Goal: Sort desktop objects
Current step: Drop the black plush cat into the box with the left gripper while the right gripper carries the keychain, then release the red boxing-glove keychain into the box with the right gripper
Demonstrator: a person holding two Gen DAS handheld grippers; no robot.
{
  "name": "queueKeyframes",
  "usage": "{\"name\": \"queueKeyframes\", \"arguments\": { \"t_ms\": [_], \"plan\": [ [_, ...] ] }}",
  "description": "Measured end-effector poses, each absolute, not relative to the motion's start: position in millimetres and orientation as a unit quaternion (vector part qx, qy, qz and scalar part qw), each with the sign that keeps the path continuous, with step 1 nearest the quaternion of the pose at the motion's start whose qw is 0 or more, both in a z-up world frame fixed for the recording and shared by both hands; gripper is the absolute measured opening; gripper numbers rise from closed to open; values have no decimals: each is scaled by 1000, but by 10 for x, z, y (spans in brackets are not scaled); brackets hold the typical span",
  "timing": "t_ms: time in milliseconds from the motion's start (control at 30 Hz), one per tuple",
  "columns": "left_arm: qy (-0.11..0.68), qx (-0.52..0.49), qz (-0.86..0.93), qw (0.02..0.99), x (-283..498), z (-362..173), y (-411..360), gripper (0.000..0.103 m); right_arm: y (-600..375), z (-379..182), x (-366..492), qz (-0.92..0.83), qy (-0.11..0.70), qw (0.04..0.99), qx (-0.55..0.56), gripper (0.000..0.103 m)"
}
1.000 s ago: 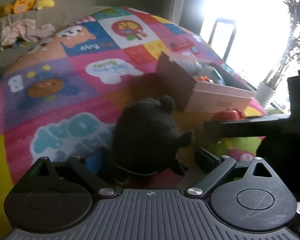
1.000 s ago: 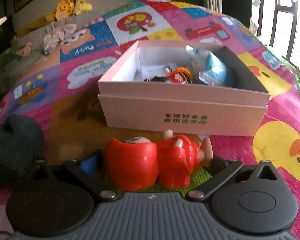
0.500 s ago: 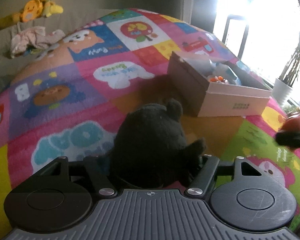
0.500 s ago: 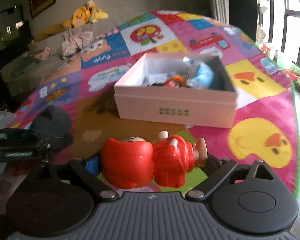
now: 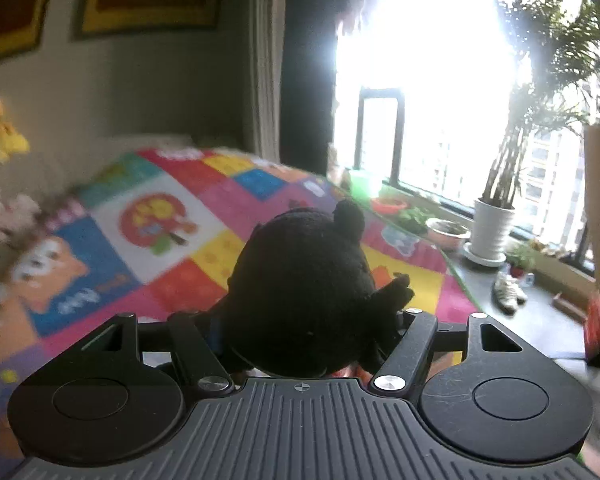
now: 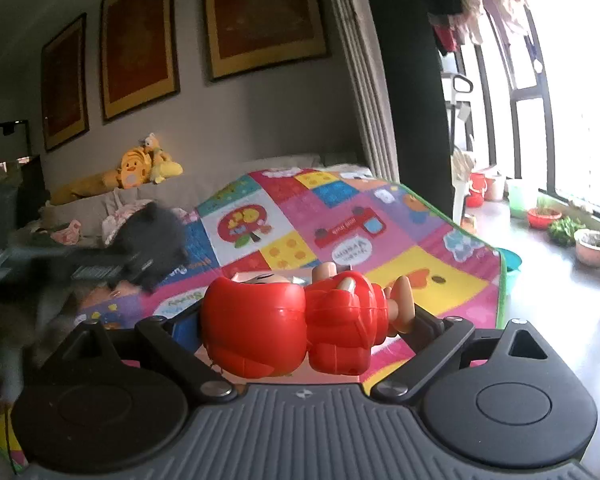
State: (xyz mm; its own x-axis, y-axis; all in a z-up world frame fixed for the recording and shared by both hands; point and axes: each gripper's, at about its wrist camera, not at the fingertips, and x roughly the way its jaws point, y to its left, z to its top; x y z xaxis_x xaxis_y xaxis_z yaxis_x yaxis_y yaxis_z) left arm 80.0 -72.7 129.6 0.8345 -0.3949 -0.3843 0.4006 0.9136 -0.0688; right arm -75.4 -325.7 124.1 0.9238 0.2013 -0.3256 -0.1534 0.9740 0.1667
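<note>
One black plush bear with round ears (image 5: 304, 292) fills the centre of the left wrist view. One glossy red plastic doll figure (image 6: 296, 320) sits at the centre of the right wrist view. Three gold-framed dark red pictures (image 6: 260, 12) hang across the upper left of that view. One colourful patchwork play mat (image 6: 340, 232) spreads through the middle. One white pot holding a tall palm (image 5: 492, 228) stands at the right of the left wrist view.
</note>
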Motion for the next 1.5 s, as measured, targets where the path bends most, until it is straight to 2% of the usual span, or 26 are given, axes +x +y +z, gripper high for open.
{"name": "queueKeyframes", "arguments": {
  "t_ms": [267, 400, 500, 533, 667, 833, 1033, 1233, 1333, 1500],
  "plan": [
    [257, -56, -220, 939, 1787, 1097, -939, 73, -3320, 892, -375, 81, 226, 968, 75, 95],
    [293, -67, -215, 929, 1932, 846, -863, 83, -3266, 821, -265, 80, 232, 967, 68, 95],
    [273, -93, -222, 932, 1783, 840, -656, 95, -3224, 786, -237, 82, 237, 966, 66, 95],
    [261, -99, -221, 934, 1679, 870, -574, 95, -3214, 769, -220, 82, 240, 965, 64, 95],
    [245, -75, -208, 944, 1267, 866, -364, 97, -3154, 727, -140, 80, 253, 963, 52, 95],
    [263, -23, -204, 943, 774, 555, -288, 99, -2935, 740, 12, 85, 256, 963, 13, 95],
    [299, -77, -199, 930, 441, 234, -63, 100, -2621, 907, 342, 103, 244, 964, -34, 95],
    [286, -91, -190, 935, 236, 100, 48, 100, -2261, 942, 900, 114, 248, 960, -66, 95],
    [284, -105, -192, 933, 220, 49, 89, 100, -2165, 910, 1201, 145, 284, 946, -52, 102],
    [273, -138, -206, 930, 215, 35, 178, 102, -2244, 1093, 1387, 147, 287, 947, 4, 103]
  ]
}}
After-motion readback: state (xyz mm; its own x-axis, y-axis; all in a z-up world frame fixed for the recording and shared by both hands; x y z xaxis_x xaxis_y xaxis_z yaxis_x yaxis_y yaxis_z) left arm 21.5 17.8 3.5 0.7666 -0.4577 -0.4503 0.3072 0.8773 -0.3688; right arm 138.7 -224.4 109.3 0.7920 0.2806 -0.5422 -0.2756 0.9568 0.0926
